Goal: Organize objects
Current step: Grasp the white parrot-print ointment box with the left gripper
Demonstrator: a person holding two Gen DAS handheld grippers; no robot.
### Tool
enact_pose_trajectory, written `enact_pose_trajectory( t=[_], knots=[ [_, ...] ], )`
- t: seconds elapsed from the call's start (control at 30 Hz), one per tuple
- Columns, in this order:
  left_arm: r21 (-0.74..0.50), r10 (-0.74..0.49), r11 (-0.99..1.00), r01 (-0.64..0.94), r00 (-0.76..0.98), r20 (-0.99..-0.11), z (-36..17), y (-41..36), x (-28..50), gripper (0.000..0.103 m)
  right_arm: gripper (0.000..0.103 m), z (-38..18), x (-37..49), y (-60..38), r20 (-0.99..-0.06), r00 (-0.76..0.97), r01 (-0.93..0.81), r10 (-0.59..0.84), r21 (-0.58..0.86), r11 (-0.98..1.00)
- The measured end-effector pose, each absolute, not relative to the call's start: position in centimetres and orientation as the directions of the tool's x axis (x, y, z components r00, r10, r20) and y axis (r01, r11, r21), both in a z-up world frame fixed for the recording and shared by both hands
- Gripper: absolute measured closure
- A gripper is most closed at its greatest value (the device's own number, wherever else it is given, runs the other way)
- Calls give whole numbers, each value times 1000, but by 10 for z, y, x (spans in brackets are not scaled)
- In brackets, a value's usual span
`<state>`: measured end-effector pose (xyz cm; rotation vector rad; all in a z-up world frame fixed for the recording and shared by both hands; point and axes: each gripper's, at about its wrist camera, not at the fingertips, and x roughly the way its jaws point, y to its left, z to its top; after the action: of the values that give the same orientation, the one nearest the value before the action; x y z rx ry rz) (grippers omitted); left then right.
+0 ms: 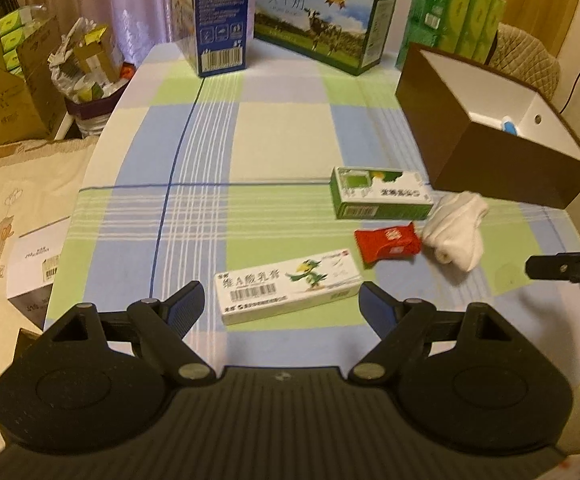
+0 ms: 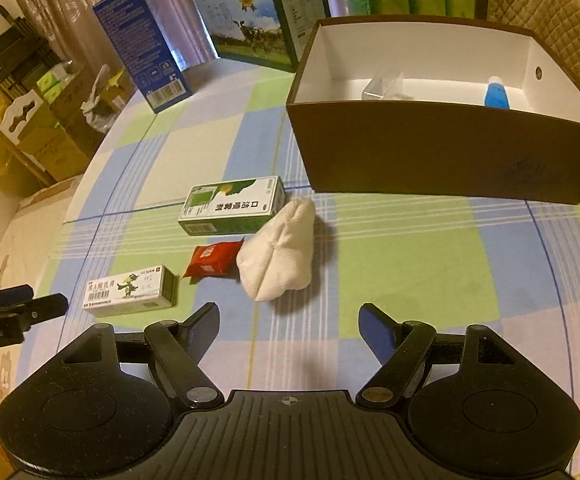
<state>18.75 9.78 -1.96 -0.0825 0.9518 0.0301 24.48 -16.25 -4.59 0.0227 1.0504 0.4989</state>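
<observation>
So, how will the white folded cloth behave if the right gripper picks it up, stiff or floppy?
Probably floppy: the white folded cloth lies in soft, rounded folds, so loose ends may droop or unfold when lifted. It looks light, and pushing would likely bunch it up rather than slide it. It touches the red packet, which might get dragged along. The right gripper is open and empty.
</observation>
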Motion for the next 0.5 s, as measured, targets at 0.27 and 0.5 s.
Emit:
enact_pose_trajectory(
  t=[0.27,0.5],
  knots=[
    [-34,-17,999,-21,547,-837,-40,94,197,21,29,-50,248,-165,-836,397,-356,378,240,903],
    [32,2,998,48,526,-850,-58,86,215,21,29,-56,252,-170,-850,384,-329,361,240,913]
  ],
)
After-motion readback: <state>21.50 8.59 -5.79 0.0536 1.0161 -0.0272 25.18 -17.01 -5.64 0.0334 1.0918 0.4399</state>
